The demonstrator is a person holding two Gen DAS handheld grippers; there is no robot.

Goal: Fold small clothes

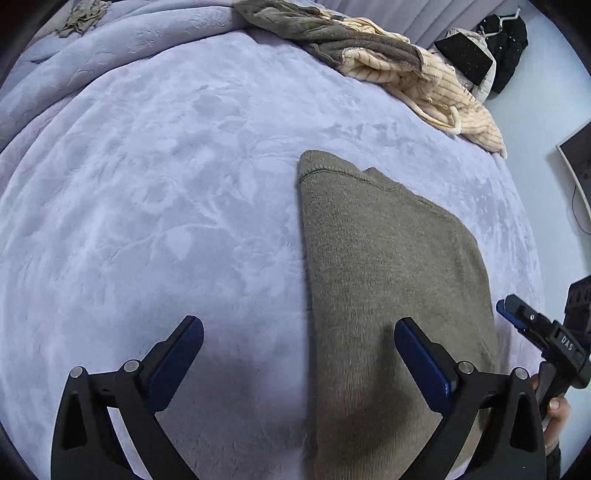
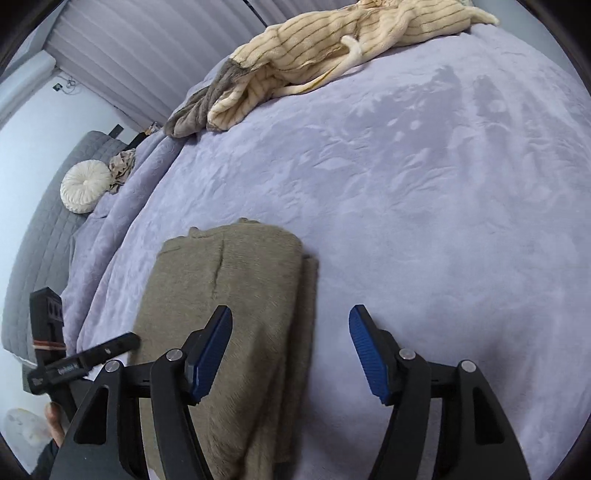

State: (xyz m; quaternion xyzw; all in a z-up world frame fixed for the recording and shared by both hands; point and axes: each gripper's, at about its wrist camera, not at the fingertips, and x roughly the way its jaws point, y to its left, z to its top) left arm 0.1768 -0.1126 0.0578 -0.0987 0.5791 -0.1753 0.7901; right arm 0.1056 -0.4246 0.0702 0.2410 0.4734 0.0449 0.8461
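A folded olive-brown knit garment (image 1: 391, 266) lies flat on the lavender blanket (image 1: 166, 184); the right wrist view shows the same garment (image 2: 236, 295) with layered edges along its right side. My left gripper (image 1: 299, 332) hangs above the garment's left edge, jaws wide open, nothing between them. My right gripper (image 2: 290, 332) hovers over the garment's right edge, open, pads clear of the cloth. The right gripper (image 1: 517, 314) shows at the right edge of the left wrist view, and the left gripper (image 2: 110, 345) at the left of the right wrist view.
A cream striped fleece garment with grey-brown trim (image 1: 424, 77) lies crumpled at the far side of the bed (image 2: 332, 55). A small crumpled cloth (image 1: 83, 16) sits far left. A round white cushion (image 2: 85, 186) and grey headboard (image 2: 37, 240) are left. Black clothes (image 1: 506, 44) lie off the bed.
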